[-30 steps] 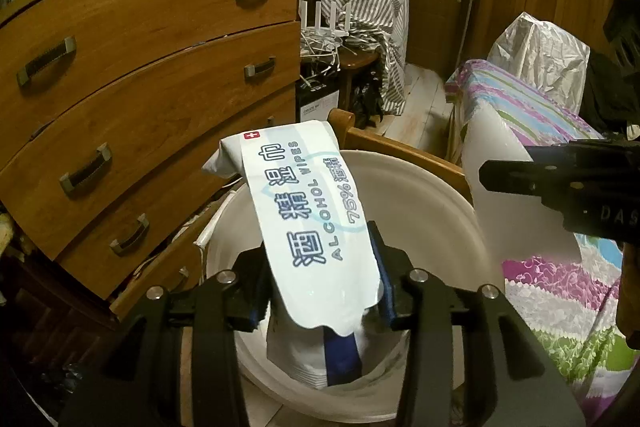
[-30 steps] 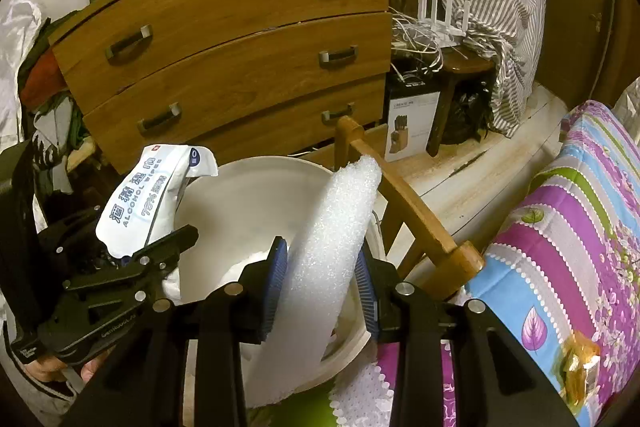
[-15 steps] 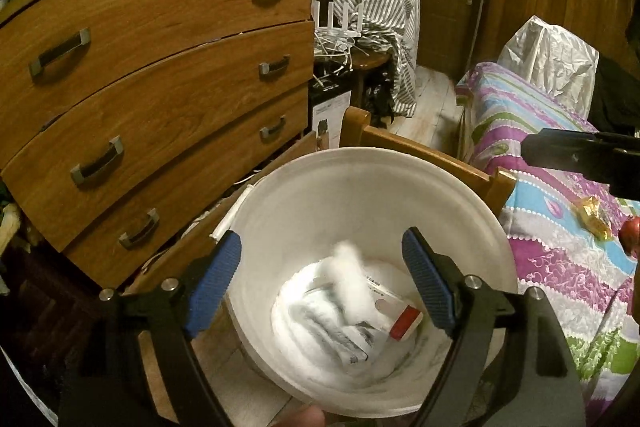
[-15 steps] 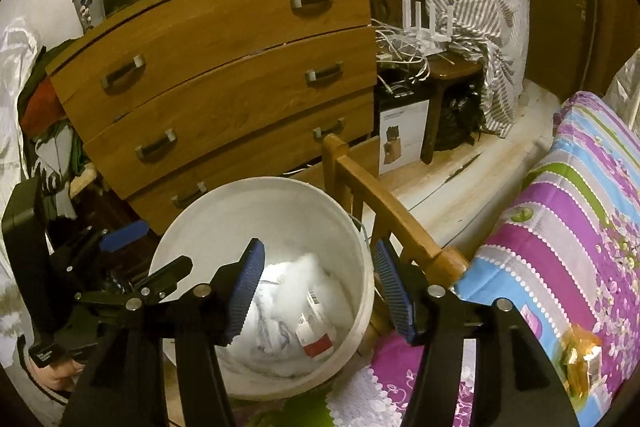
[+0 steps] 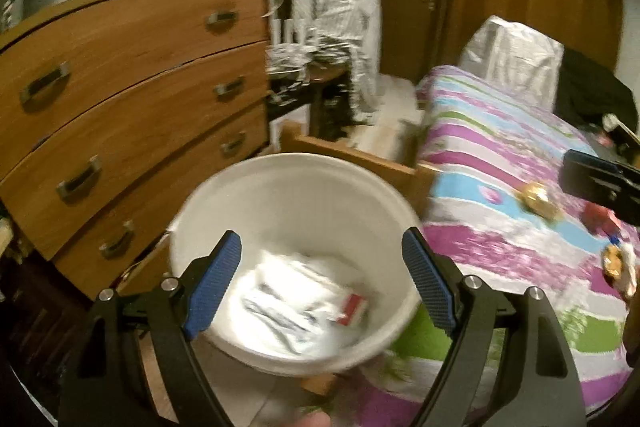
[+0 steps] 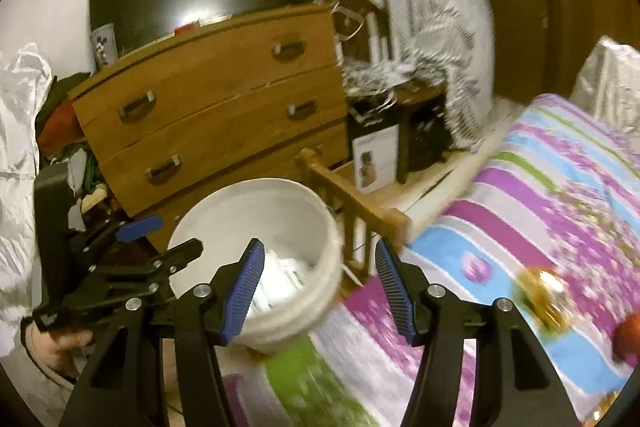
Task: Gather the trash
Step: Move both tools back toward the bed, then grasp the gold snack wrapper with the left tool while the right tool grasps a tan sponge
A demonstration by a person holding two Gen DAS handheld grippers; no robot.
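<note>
Tongs (image 5: 322, 281) over white trash-filled bucket (image 5: 280, 195)

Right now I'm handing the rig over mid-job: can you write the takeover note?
Left gripper: open, empty, over the white bucket.
Right gripper: open, empty, between bucket and bed.
Done: white wrappers lie in the bucket.
Left: gold wrapper and a red item on the striped bedspread; another scrap near the right edge of the left view.

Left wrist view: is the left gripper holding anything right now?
No. The left gripper stands open with nothing between its blue pads, and the white wipes pack lies at the bottom of the white bucket.
</note>
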